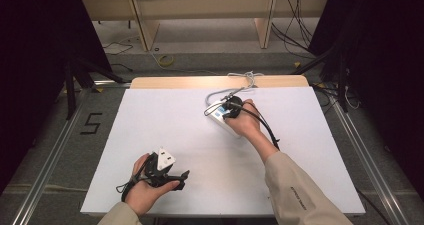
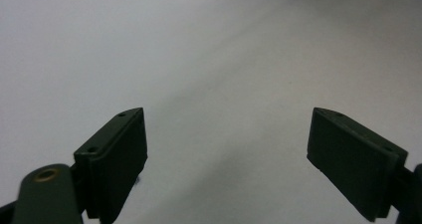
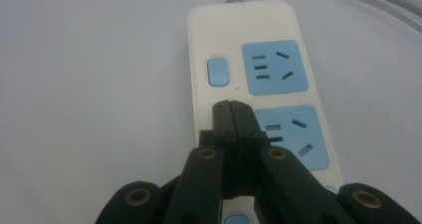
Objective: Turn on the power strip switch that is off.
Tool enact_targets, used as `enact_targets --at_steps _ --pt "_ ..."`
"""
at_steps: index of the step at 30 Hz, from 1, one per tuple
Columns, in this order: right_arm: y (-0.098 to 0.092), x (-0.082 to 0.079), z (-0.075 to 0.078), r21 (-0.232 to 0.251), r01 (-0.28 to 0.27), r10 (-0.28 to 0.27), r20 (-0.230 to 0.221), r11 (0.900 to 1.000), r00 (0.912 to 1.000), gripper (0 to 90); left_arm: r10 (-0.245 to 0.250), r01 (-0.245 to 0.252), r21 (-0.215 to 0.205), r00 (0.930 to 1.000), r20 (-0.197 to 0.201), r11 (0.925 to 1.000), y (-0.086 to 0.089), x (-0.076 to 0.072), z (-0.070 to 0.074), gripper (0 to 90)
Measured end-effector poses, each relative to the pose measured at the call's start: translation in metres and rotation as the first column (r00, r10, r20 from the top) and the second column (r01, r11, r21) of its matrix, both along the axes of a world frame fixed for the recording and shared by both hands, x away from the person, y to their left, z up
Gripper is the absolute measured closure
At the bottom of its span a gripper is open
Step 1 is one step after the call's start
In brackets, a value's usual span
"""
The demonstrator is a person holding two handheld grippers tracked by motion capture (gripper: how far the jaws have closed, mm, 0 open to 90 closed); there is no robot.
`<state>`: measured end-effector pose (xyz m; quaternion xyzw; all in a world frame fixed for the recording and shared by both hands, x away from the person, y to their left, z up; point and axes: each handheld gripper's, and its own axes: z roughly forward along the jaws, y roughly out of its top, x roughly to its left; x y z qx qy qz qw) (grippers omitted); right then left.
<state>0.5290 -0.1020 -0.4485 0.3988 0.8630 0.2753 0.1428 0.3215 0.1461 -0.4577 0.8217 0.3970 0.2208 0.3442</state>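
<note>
Right gripper [image 3: 233,107]: jaws pressed together with nothing between them, tips over the white power strip [image 3: 259,79], beside its blue socket panels and just below the blue switch [image 3: 218,71]; whether the tips touch the casing cannot be told. Left gripper [image 2: 226,134]: jaws spread wide, nothing between them, above bare white surface. In the high view the right gripper [image 1: 231,106] sits over the power strip [image 1: 218,116] toward the far middle of the white table [image 1: 150,125], a grey cord [image 1: 235,87] running from the strip to the far edge; the left gripper [image 1: 181,178] rests near the front edge, well apart. Surroundings: a pale wooden strip [image 1: 175,82] behind the white sheet, grey floor with a marked "5" [image 1: 90,123], metal rails [image 1: 45,167], loose cables [image 1: 295,32], wooden furniture legs [image 1: 142,27] at the back.
</note>
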Motion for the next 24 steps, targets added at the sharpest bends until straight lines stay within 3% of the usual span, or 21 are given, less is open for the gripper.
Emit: enact_targets --at_steps 24 --pt "0.0030 -0.0003 -0.0001 -0.019 0.010 -0.010 -0.006 1.000 0.9999 90.0 -0.002 0.002 0.003 1.0000 0.001 1.0000 -0.0001 -0.0002 0.0001 15.5"
